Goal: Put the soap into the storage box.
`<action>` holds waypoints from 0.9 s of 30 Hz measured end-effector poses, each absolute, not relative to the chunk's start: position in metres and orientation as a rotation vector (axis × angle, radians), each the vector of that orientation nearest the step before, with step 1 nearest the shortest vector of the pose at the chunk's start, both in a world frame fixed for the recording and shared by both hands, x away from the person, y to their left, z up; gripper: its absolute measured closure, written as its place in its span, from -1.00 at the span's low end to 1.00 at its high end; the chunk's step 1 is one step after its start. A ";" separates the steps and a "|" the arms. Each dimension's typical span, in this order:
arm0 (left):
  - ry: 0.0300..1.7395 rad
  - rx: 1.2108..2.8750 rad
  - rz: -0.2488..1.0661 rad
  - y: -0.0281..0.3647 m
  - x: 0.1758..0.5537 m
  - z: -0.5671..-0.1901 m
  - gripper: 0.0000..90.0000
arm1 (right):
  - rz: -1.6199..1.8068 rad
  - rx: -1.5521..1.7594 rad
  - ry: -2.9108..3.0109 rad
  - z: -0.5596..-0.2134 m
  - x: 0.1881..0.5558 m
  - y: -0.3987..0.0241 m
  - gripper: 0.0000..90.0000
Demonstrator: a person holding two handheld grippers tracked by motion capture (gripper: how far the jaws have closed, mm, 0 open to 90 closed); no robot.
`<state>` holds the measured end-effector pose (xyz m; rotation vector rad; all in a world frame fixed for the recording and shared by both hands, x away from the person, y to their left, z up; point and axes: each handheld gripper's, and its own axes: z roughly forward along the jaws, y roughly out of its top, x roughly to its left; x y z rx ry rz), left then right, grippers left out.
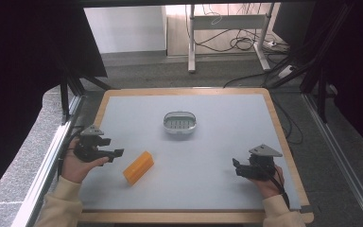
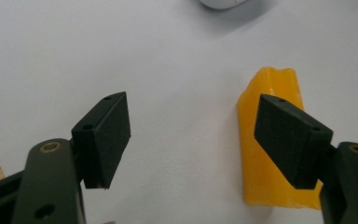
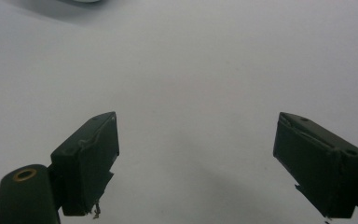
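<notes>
An orange block (image 1: pixel 138 167) lies flat on the grey mat, left of the middle and near the front. My left gripper (image 1: pixel 118 152) hovers just to its left, open, with nothing between its jaws. In the left gripper view the orange block (image 2: pixel 268 140) sits partly behind the right jaw, and the gripper (image 2: pixel 205 140) is open over bare mat. A small white oval dish (image 1: pixel 180 122) with a slotted insert stands at the mat's middle. My right gripper (image 1: pixel 236 167) rests at the front right, open and empty; its own view shows the gripper (image 3: pixel 196 163) over bare mat.
The grey mat (image 1: pixel 217 142) covers a wooden table whose edge (image 1: pixel 283 137) shows all round. Metal frame rails run along both sides. Beyond the far edge are a floor, desk legs and loose cables (image 1: pixel 236 42).
</notes>
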<state>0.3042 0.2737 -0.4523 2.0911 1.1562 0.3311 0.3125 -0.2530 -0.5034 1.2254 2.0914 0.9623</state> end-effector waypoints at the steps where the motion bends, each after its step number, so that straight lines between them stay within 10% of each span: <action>1: 1.156 2.090 0.331 0.273 0.304 -0.452 -0.40 | 0.966 1.230 2.093 -0.503 0.312 -0.253 -0.67; 27: 1.048 2.149 0.304 0.245 0.291 -0.442 -0.42 | 0.953 1.216 2.100 -0.504 0.312 -0.253 -0.67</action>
